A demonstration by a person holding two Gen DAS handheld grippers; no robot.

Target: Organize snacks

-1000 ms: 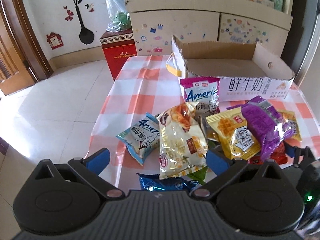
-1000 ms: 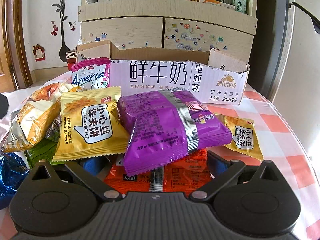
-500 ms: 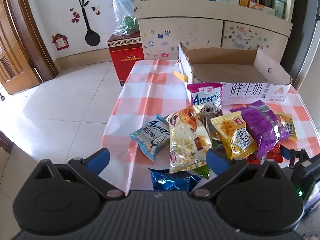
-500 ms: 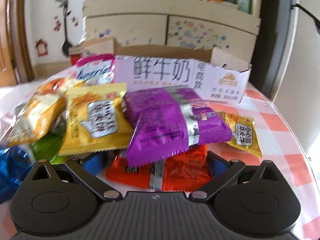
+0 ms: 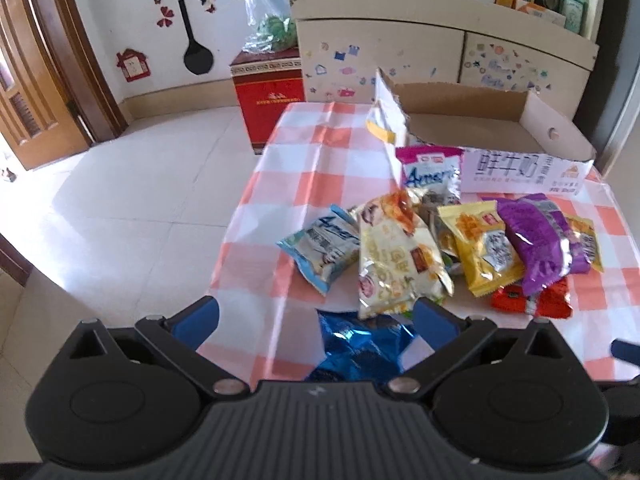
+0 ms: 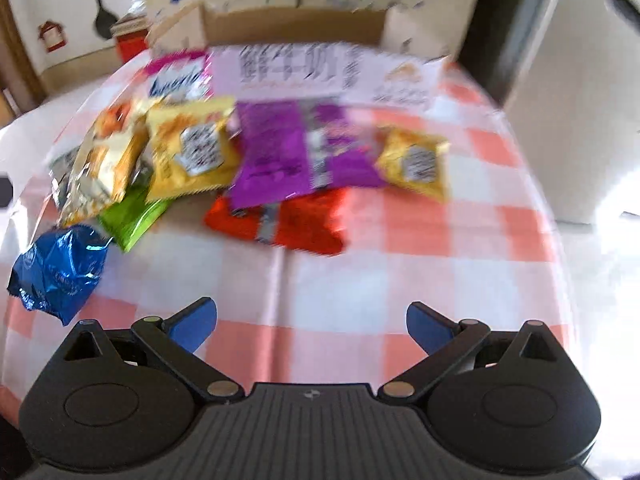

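Observation:
A heap of snack packets lies on the checked tablecloth [image 5: 308, 168]: a purple packet [image 5: 540, 240], a yellow waffle packet [image 5: 484, 252], a pale gold packet [image 5: 396, 256], a light blue packet [image 5: 324, 248], a red packet [image 5: 532, 300], a blue foil packet [image 5: 360, 348]. An open cardboard box [image 5: 480, 120] stands behind them. My left gripper [image 5: 316, 320] is open above the blue foil packet. My right gripper [image 6: 312, 320] is open and empty, above bare cloth in front of the red packet [image 6: 280, 220] and purple packet [image 6: 288, 156]. The right wrist view is blurred.
A second small yellow packet [image 6: 416, 164] lies right of the purple one, a green packet [image 6: 132, 216] left of the red. A pink packet [image 5: 432, 172] leans on the box. A red carton [image 5: 268, 96] and a shelf cabinet [image 5: 440, 56] stand beyond the table.
Both grippers have pulled back and risen from the heap. The right gripper no longer straddles the red packet; bare cloth now lies between its fingers. No packet has moved.

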